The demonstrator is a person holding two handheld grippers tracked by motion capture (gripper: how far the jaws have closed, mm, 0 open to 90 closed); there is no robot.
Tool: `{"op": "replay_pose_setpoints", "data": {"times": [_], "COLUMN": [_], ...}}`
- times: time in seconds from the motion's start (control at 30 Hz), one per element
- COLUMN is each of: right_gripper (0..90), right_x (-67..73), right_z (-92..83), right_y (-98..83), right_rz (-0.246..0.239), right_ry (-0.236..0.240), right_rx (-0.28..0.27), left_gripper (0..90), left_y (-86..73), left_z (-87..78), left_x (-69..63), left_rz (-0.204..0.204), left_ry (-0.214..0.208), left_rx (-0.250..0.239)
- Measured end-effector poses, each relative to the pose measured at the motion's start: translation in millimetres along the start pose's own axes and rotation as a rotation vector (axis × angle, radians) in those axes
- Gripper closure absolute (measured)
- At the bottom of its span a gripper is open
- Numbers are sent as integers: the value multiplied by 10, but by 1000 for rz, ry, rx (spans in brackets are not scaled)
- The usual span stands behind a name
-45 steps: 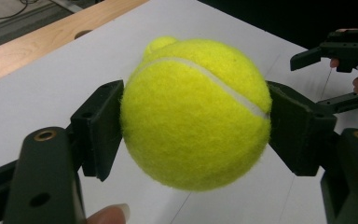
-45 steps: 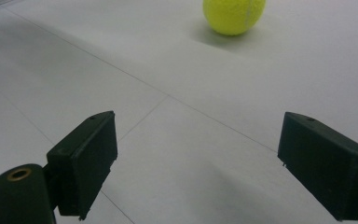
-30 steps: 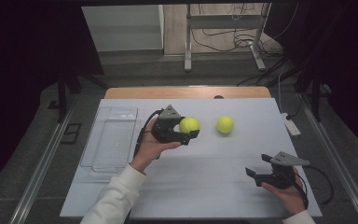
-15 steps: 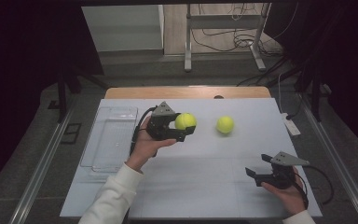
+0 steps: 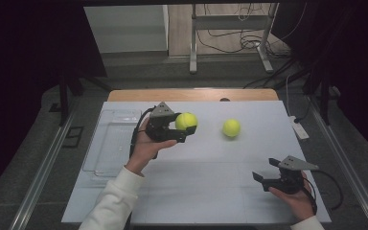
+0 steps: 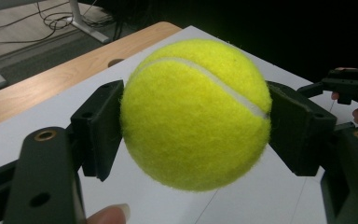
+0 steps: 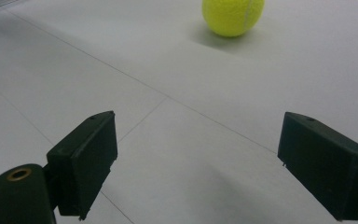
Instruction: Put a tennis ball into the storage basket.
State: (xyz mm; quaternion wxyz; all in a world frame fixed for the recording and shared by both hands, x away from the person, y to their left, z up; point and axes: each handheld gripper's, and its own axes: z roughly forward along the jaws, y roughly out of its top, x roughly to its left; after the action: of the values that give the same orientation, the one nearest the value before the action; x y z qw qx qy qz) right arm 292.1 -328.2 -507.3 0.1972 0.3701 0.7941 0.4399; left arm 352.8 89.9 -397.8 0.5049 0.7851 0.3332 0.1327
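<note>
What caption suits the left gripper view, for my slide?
Left gripper clamps a yellow tennis ball above the white table.

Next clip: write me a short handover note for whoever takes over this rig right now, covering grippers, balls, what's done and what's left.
Left gripper: shut on a tennis ball, held off the table, beside the clear tray.
Right gripper: open, nothing between its fingers, low over the table's near right part.
Second ball: lies free on the table, right of the held one, ahead of the right gripper.
Done: one ball picked up.
Left: probably put the held ball in the tray, then fetch the second. The tray holds no ball so far.
</note>
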Motion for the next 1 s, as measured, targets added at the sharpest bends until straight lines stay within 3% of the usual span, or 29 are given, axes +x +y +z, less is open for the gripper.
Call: {"op": "replay_pose_setpoints", "data": {"times": [0.4, 1.0], "right_gripper": [124, 124], "right_x": [1, 1], "right_z": [-1, -2], "right_y": [1, 1], "right_rz": [0, -1], "right_ry": [0, -1], "right_rx": [0, 1], "left_gripper": [267, 267], "left_y": [3, 3], "left_z": [-63, -150], "left_x": [54, 141], "left_rz": [4, -14], "left_ry": [45, 70], "left_rx": [-4, -23]}}
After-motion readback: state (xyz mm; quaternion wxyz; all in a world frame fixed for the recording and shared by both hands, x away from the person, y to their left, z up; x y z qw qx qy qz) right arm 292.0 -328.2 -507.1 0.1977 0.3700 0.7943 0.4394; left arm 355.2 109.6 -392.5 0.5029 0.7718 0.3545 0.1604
